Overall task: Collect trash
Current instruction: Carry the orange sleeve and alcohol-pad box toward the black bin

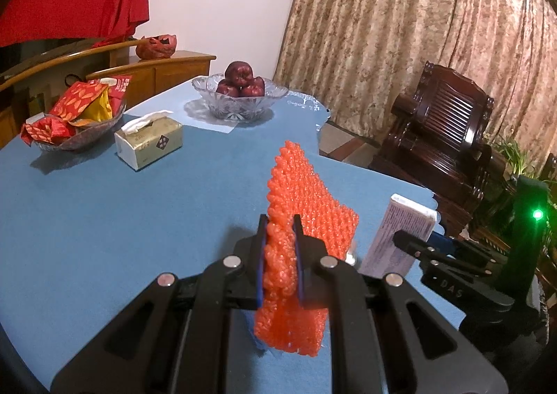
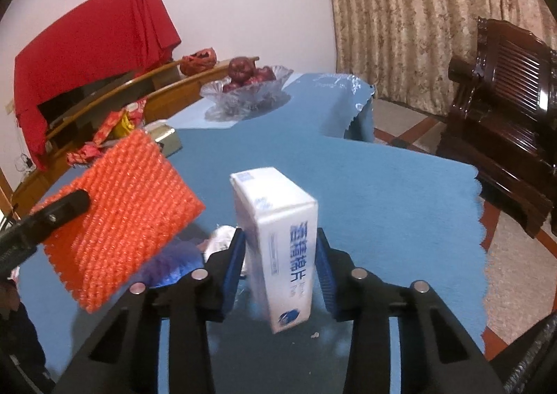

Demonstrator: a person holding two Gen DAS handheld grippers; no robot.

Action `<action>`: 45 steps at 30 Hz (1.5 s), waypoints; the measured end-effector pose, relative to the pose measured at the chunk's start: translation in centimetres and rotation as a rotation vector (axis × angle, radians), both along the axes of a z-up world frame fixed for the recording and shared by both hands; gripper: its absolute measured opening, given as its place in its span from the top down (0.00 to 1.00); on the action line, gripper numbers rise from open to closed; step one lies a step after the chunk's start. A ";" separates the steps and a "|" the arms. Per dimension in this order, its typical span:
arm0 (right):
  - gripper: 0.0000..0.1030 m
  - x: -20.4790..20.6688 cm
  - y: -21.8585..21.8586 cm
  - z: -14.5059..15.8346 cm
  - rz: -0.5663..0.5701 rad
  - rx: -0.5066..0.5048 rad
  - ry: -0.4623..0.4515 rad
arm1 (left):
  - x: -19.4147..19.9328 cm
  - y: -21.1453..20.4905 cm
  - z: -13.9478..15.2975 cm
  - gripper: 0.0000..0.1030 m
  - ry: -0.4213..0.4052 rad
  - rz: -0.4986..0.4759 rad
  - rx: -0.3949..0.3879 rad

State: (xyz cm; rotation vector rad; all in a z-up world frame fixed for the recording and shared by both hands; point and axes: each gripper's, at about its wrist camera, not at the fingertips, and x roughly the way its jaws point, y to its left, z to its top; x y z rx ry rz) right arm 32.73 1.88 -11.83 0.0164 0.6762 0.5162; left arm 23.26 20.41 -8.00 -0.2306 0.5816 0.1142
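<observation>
A counter (image 1: 104,206) covered by a blue cloth (image 2: 383,192) is seen in both views, with a dark wooden chair (image 1: 449,136) set beyond its right edge. At the far end a glass bowl of red apples (image 1: 240,94) is placed, and to the left a tissue box (image 1: 149,143) is set just beside a dish of red wrappers (image 1: 73,119). An orange foam net (image 1: 296,220) is pinched near its lower part between the nearly closed pads of the left tool (image 1: 280,254) and held up off the counter. A white carton (image 2: 278,247) stands upright between the pads of the right tool (image 2: 280,268), gripped at both sides; whether it is lifted cannot be told. Crumpled scraps (image 2: 219,237) lie behind it.
</observation>
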 end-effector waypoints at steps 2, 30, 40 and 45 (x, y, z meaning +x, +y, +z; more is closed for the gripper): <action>0.63 -0.5 -0.5 0.8 -0.003 0.011 -0.012 | -0.4 -0.4 0.5 0.88 -0.007 -0.006 0.007; 0.68 -12.7 -10.7 9.8 -0.140 0.089 -0.144 | -9.0 -9.4 6.7 0.88 -0.082 -0.170 0.047; 0.68 -16.7 -15.4 10.1 -0.205 0.069 -0.154 | -11.8 -13.9 6.7 0.88 -0.078 -0.267 0.050; 0.69 -18.5 -17.8 10.2 -0.247 0.046 -0.165 | -12.9 -16.4 6.7 0.88 -0.083 -0.321 0.051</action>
